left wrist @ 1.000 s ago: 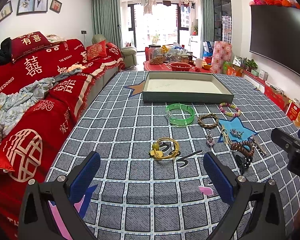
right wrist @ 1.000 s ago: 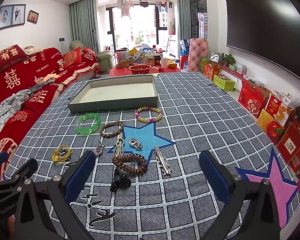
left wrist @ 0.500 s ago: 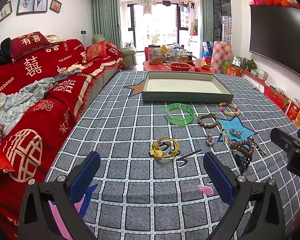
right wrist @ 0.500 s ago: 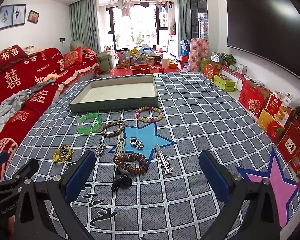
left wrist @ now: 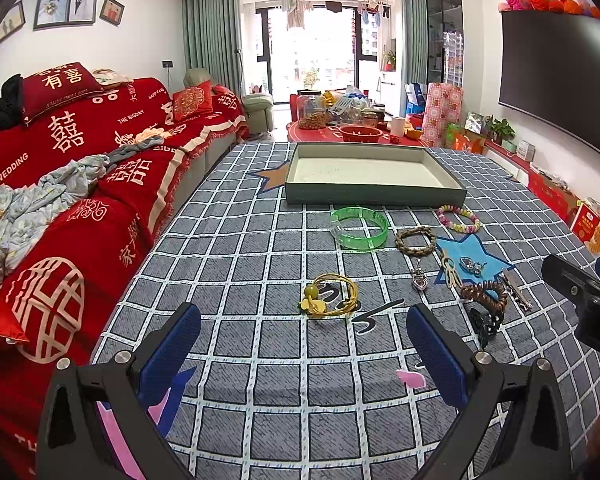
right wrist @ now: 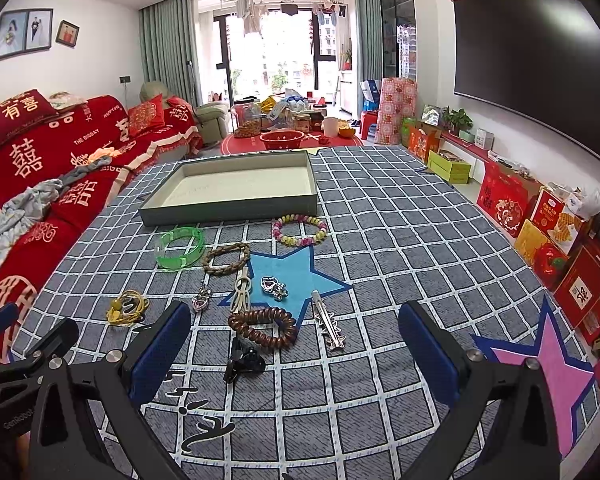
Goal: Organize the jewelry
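Observation:
Jewelry lies spread on a grey checked cloth in front of a shallow grey-green tray (left wrist: 374,194) (right wrist: 228,207) with nothing in it. A yellow bangle (left wrist: 331,300) (right wrist: 126,306) lies ahead of my open left gripper (left wrist: 302,348). Beyond it are a green bangle (left wrist: 360,227) (right wrist: 179,246), a brown braided bracelet (left wrist: 415,240) (right wrist: 225,258) and a pastel bead bracelet (left wrist: 458,218) (right wrist: 299,230). My open right gripper (right wrist: 294,346) hovers above a brown coil hair tie (right wrist: 262,327), a black claw clip (right wrist: 242,360) and a silver hair clip (right wrist: 329,325). Nothing is held.
A red-covered sofa (left wrist: 60,184) runs along the cloth's left edge. Gift boxes (right wrist: 556,236) line the right wall under a television (right wrist: 532,64). A red low table with jars (right wrist: 284,136) stands behind the tray. The right gripper's body (left wrist: 584,300) shows at the left view's right edge.
Both grippers stay open. The right gripper has drifted slightly, so the jewelry sits a touch to the right in its view. The left view is nearly unchanged.

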Demonstrator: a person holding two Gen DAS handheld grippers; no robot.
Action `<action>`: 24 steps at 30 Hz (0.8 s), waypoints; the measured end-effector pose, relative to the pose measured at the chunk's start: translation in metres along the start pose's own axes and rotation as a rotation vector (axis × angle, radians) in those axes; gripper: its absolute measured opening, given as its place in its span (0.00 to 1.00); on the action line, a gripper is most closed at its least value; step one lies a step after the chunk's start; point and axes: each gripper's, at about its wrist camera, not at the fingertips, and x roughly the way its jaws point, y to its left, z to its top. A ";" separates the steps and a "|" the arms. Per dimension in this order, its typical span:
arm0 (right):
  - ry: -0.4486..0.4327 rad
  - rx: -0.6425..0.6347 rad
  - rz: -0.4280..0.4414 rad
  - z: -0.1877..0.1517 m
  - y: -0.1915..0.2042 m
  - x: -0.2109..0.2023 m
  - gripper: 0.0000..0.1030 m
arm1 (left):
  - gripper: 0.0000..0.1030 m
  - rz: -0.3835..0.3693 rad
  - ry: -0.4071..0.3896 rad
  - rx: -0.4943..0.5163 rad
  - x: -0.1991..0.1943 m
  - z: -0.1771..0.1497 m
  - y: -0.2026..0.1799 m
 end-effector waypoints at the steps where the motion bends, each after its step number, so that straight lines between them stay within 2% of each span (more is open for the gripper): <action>1: -0.001 -0.002 0.000 0.001 0.001 0.000 1.00 | 1.00 0.000 0.001 0.001 0.000 0.000 0.000; 24: -0.002 -0.002 0.003 0.000 0.001 -0.001 1.00 | 1.00 -0.001 0.000 0.001 0.001 0.000 -0.001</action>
